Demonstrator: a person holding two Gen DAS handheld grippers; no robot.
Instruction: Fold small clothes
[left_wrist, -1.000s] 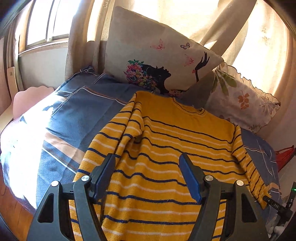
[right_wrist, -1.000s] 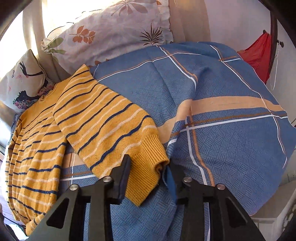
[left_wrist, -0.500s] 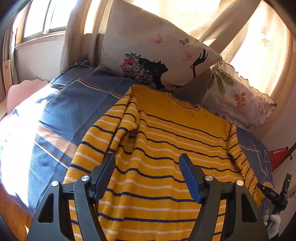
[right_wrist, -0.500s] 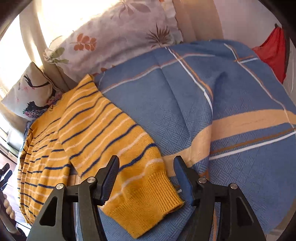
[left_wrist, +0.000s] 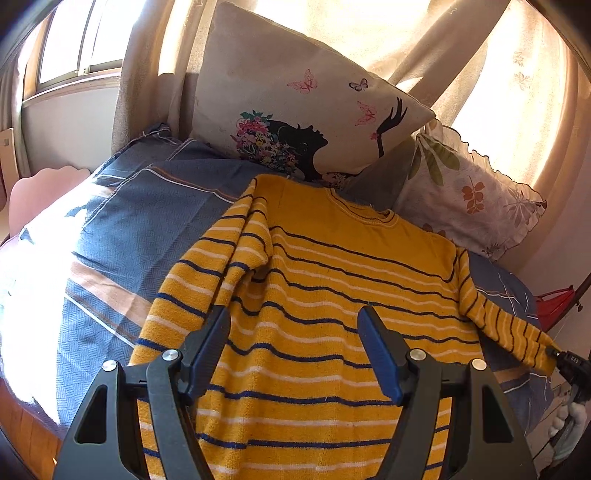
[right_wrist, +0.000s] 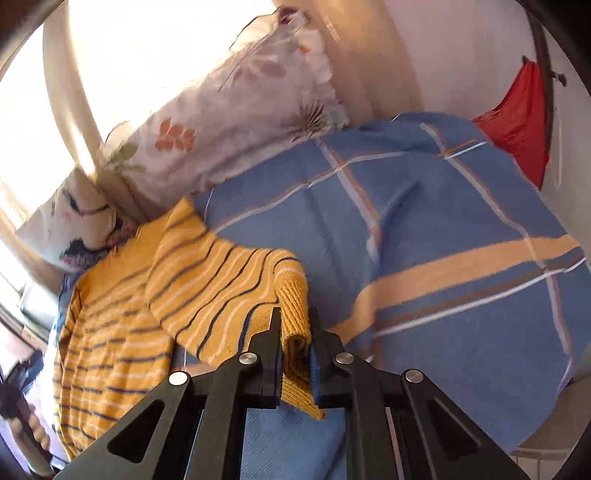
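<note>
One thin pinch is all we have: our right tongs (right_wrist: 294, 343) are clenched on the cuff (right_wrist: 293, 295) of the sweater (left_wrist: 332, 314) spread on the bed (left_wrist: 122, 236), left tongs (left_wrist: 295, 350) released above it. Pulling hard may slip the ribbing or drag the body askew.
</note>
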